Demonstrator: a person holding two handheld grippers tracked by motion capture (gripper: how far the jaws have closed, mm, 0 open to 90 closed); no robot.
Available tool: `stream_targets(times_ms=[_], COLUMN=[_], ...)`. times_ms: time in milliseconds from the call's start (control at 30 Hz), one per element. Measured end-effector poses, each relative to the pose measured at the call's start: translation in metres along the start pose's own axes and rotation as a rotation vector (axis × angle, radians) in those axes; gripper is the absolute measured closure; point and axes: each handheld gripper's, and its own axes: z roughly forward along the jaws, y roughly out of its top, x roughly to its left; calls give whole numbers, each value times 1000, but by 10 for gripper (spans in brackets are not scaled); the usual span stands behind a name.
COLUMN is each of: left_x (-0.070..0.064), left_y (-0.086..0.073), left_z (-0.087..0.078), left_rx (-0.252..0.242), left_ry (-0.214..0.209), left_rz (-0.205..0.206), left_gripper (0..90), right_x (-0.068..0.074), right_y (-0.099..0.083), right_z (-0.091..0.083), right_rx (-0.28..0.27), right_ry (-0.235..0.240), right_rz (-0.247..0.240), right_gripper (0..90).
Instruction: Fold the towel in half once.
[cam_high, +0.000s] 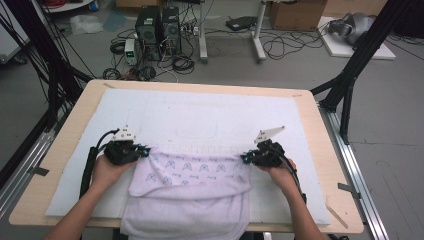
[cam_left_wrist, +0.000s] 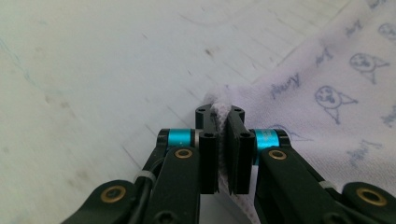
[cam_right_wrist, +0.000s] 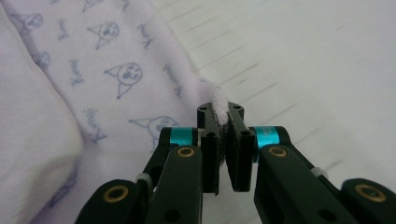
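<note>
Lilac printed towel (cam_high: 192, 187) lies at the table's (cam_high: 320, 140) near edge, overhanging it; left gripper (cam_high: 142, 151) and right gripper (cam_high: 246, 158) each pinch a far corner, mid-fold; next, carry both corners evenly

The right gripper (cam_right_wrist: 223, 140) pinches a corner of the printed lilac towel (cam_right_wrist: 116, 79) over the white mat (cam_right_wrist: 317, 60).

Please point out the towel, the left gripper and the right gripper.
towel (cam_high: 190, 192): high view, its plain folded layer.
left gripper (cam_left_wrist: 222, 116): left gripper view, jaw tips pinching cloth.
right gripper (cam_right_wrist: 222, 114): right gripper view, jaw tips pinching cloth.
</note>
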Motion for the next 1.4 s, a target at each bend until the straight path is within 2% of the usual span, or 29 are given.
stream_targets(times_ms=[33, 100, 133, 200, 267, 400, 467, 500, 533, 567, 600, 633, 667, 700, 733, 767, 800, 833, 867, 933, 1067, 1133, 1200, 1267, 1333, 1400], left_x=[5, 18, 24, 37, 47, 58, 63, 65, 66, 67, 68, 69, 69, 68, 68, 66, 65, 62, 60, 51, 35, 23, 13, 6, 3, 2], left_y=[7, 22, 30, 49, 72, 112, 124, 127, 127, 125, 122, 116, 110, 102, 94, 88, 82, 76, 70, 58, 43, 36, 28, 21, 17, 15], left_z=[3, 7, 8, 9, 8, 2, 0, 1, 4, 7, 10, 12, 14, 15, 15, 15, 15, 16, 16, 16, 14, 13, 12, 11, 13, 16], left_rx=[0, -18, -31, -34, -48, -91, -108, -110, -104, -90, -68, -54, -49, -54, -43, -48, -47, -47, -42, -35, -32, -25, -25, -16, 6, 35], left_ry=[21, 38, 47, 69, 104, 142, 153, 166, 187, 197, 183, 177, 173, 157, 139, 130, 103, 76, 53, 4, -68, -104, -138, -157, -164, -154], left_rz=[-2, -20, -28, -37, -32, -9, -1, 4, 1, -7, -16, -21, -23, -28, -25, -30, -32, -37, -33, -26, 2, 25, 53, 80, 92, 109], left_gripper=[848, 849, 849, 849, 849, 849, 848, 843, 818, 750, 684, 653, 620, 613, 611, 600, 589, 572, 555, 535, 489, 444, 435, 422, 419, 415], right_x=[-8, -24, -32, -48, -61, -76, -81, -85, -88, -89, -90, -91, -92, -89, -88, -87, -83, -77, -73, -66, -56, -51, -49, -48, -47, -46], right_y=[5, 20, 24, 36, 51, 86, 95, 99, 100, 99, 98, 95, 90, 85, 81, 76, 72, 67, 63, 54, 43, 40, 36, 32, 28, 23], right_z=[-1, -4, -5, -10, -15, -29, -36, -40, -41, -39, -37, -33, -29, -25, -22, -17, -16, -14, -11, -3, 9, 15, 20, 24, 25, 25], right_rx=[-7, -7, -23, -56, -89, -70, -89, -115, -131, -125, -118, -103, -93, -79, -49, -34, -36, -46, -57, -54, -35, -3, 10, 27, 20, 21], right_ry=[-16, -79, -84, -99, -118, -193, -211, -219, -216, -222, -237, -238, -220, -218, -201, -166, -167, -172, -152, -83, -36, -45, -51, -57, -60, -43], right_rz=[6, 16, 20, 70, 81, 59, 64, 69, 73, 88, 98, 127, 136, 129, 149, 152, 144, 117, 108, 128, 127, 113, 109, 98, 101, 108], right_gripper=[857, 858, 859, 860, 860, 860, 859, 851, 819, 739, 660, 639, 627, 596, 572, 568, 570, 570, 560, 527, 479, 462, 464, 516, 536, 614])
